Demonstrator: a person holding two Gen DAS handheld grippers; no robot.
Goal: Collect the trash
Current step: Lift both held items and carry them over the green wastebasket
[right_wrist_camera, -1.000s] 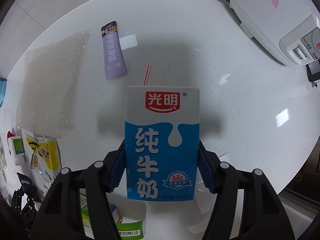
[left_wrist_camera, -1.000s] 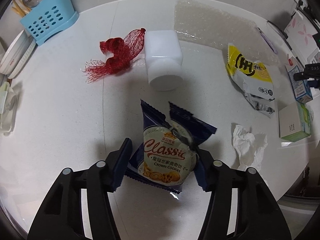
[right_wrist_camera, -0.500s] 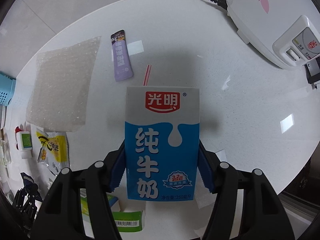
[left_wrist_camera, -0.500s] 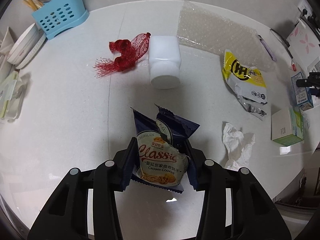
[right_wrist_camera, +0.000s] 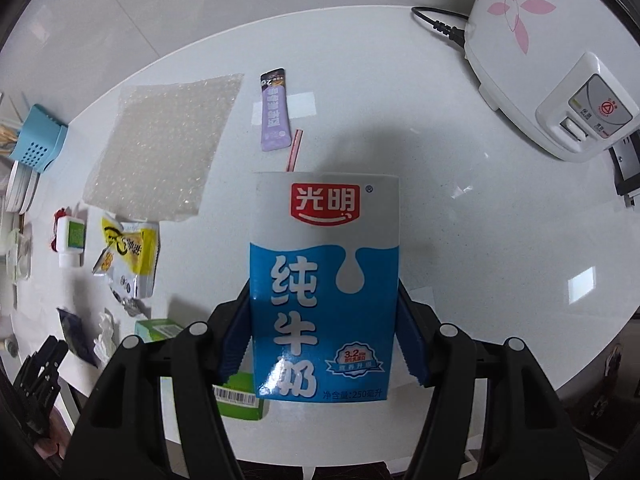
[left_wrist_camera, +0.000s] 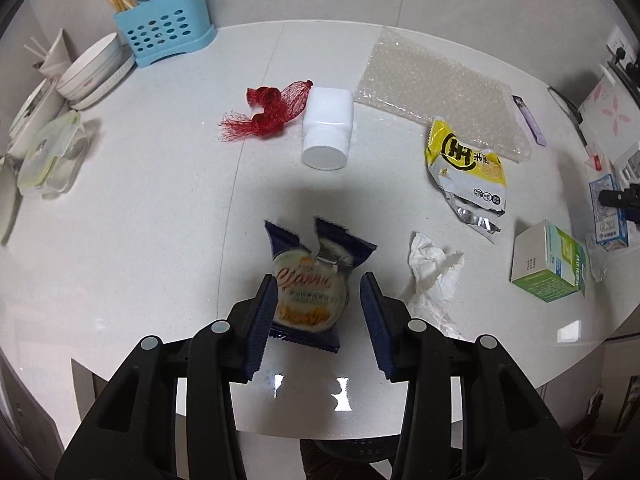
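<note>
My left gripper (left_wrist_camera: 319, 298) holds a dark blue cookie wrapper (left_wrist_camera: 310, 288) between its jaws, above the white table (left_wrist_camera: 140, 220) near its front edge. The left finger touches the wrapper; a gap shows at the right finger. My right gripper (right_wrist_camera: 324, 320) is shut on a blue and white milk carton (right_wrist_camera: 324, 280), held upright above the table. Other trash lies on the table: a red net (left_wrist_camera: 268, 114), a white bottle (left_wrist_camera: 328, 128), a yellow snack bag (left_wrist_camera: 466, 168), a crumpled tissue (left_wrist_camera: 434, 272), a bubble wrap sheet (left_wrist_camera: 436, 88) and a purple sachet (right_wrist_camera: 274, 114).
A green and white box (left_wrist_camera: 548, 262) lies at the right. A blue cutlery holder (left_wrist_camera: 164, 36), stacked bowls (left_wrist_camera: 94, 72) and a lidded container (left_wrist_camera: 50, 156) stand at the back left. A white rice cooker (right_wrist_camera: 548, 68) stands at the right. A red straw (right_wrist_camera: 294, 154) lies behind the carton.
My left gripper has closed on the cookie wrapper and risen and drawn back with it. My right gripper has risen with the milk carton, so more of the table shows.
</note>
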